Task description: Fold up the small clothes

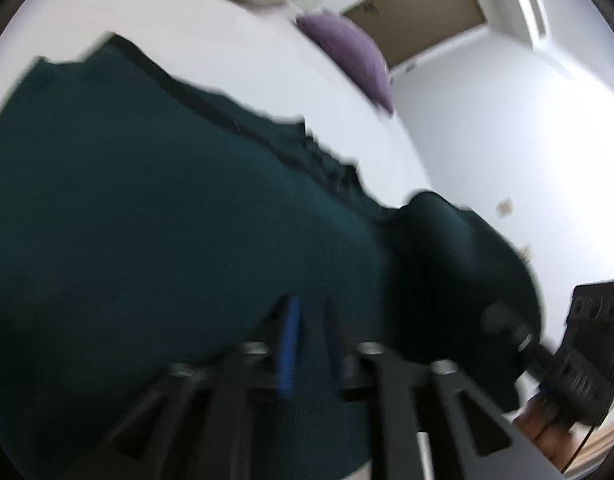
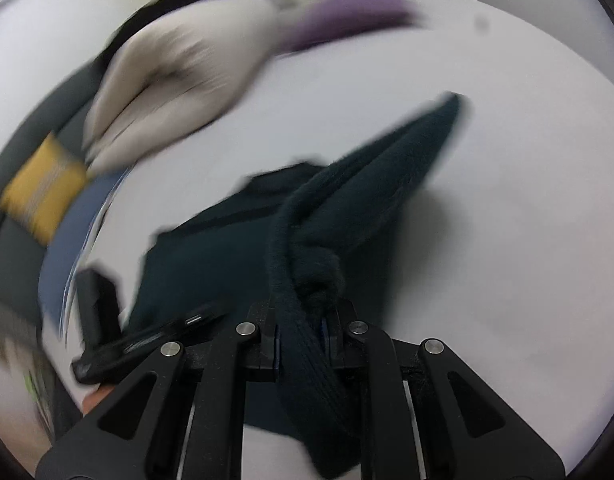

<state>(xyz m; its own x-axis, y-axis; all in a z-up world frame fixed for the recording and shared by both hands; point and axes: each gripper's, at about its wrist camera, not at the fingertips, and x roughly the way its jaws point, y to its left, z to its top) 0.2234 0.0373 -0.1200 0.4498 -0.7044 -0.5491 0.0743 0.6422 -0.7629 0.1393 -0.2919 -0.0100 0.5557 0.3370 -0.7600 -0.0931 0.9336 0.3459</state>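
Right now I am watching the white counter (image 2: 487, 208), with the dark teal garment (image 1: 147, 220) lying spread over most of it; that is the piece being folded. The main risk is the whole garment dragging across the counter: my right hand-held gripper (image 2: 303, 332) is pinching a thick, bunched hem between narrow jaws and lifting it, so if I am carrying that edge too quickly, the flat part is likely sliding along and the fold is landing crooked.

Next, the bunch itself is looking twisted and roped up above the jaws in the right wrist view, so I am judging it could slip out, or set down as a lump rather than a clean edge.

The left hand-held gripper (image 1: 311, 344) is hovering partly open over the cloth; blur is hiding whether its blue pads (image 1: 289, 344) are pressing anything, though I am seeing no fabric between them. If it is not pinning the garment, nothing is anchoring the far side.

Smaller still, the beige cloth (image 2: 167, 92) and purple cloth (image 1: 351, 56) are sitting near enough that a wide swing could be catching them.
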